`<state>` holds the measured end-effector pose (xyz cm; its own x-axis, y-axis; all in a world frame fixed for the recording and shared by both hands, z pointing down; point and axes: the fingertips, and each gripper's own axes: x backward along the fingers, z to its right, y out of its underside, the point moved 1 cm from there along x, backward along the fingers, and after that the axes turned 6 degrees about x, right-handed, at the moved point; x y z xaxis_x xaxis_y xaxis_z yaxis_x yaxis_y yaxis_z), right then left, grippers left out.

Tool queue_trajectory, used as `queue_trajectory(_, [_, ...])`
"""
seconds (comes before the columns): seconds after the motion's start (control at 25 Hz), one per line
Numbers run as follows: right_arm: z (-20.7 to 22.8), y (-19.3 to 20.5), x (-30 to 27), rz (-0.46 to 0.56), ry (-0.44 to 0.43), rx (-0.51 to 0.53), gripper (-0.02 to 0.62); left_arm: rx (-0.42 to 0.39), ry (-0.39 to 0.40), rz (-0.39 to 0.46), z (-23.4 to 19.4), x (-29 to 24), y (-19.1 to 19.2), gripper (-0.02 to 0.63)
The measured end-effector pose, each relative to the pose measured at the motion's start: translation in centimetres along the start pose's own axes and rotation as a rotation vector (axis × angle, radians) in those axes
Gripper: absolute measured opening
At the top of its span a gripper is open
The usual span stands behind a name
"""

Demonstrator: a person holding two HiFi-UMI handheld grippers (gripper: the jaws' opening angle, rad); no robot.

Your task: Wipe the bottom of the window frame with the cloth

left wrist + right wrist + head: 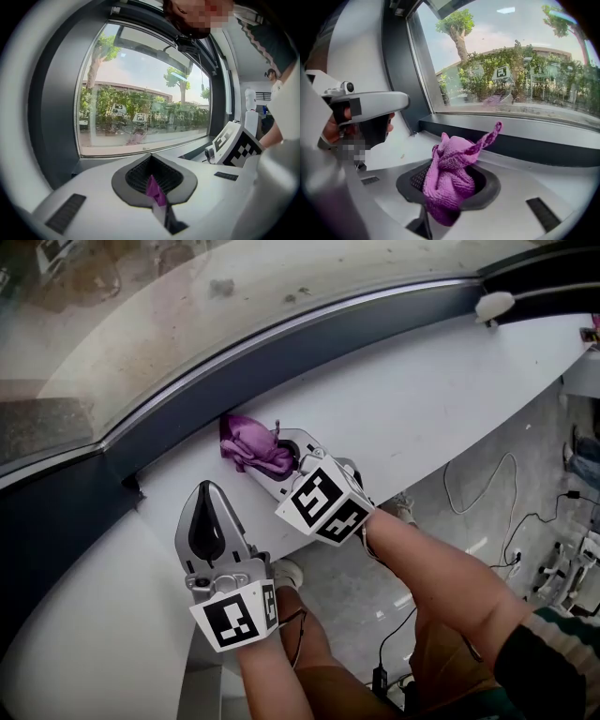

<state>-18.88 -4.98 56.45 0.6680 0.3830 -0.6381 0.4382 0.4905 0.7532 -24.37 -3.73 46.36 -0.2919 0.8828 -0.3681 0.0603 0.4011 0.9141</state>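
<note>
Right gripper [284, 463] clamped on the bunched purple cloth [249, 442], with one loose tail up past the jaws. Cloth at the back edge of the white sill [422, 399], just beside the dark bottom rail of the window frame [309, 338]; actual contact with the rail hard to tell. Left gripper [207, 514] nearer the sill's front edge, short of the frame, jaws pressed together on a small purple scrap [154, 191] of unclear kind.

Probably the very start of the wiping step: cloth up at the rail, with most of the rail's length along the sill's back edge apparently not yet covered.

Next, most likely: press the wad down into the sill-rail corner, then drag sideways along the rail. Calls for a firm pinch against losing the cloth, steady downward pressure, and hard jaw tips kept off the rail.
</note>
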Motion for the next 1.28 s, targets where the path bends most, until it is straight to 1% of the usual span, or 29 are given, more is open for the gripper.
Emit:
queue_trajectory(0.36, [3.5, 1.8, 2.8, 0.003, 0.051, -0.034, 0.143, -0.018, 0.045, -0.012, 3.8, -2.2, -0.1, 0.005])
queue_trajectory(0.68, [6.5, 3.7, 5.6, -0.005, 0.090, -0.064, 0.143, -0.035, 0.066, -0.026, 7.2, -3.9, 0.0, 0.005])
queue_trajectory(0.96, [10.1, 5.8, 8.9, -0.008, 0.132, -0.089, 0.143, -0.045, 0.111, -0.047, 11.6, -6.1, 0.3, 0.005])
queue_trajectory(1.16, [11.0, 6.8, 10.2, -0.015, 0.163, -0.084, 0.143, -0.052, 0.137, -0.044, 13.0, -6.3, 0.4, 0.005])
queue_trajectory(1.28, [12.8, 7.9, 11.7, -0.017, 0.184, -0.101, 0.143, -0.062, 0.158, -0.054, 15.0, -7.3, 0.7, 0.005])
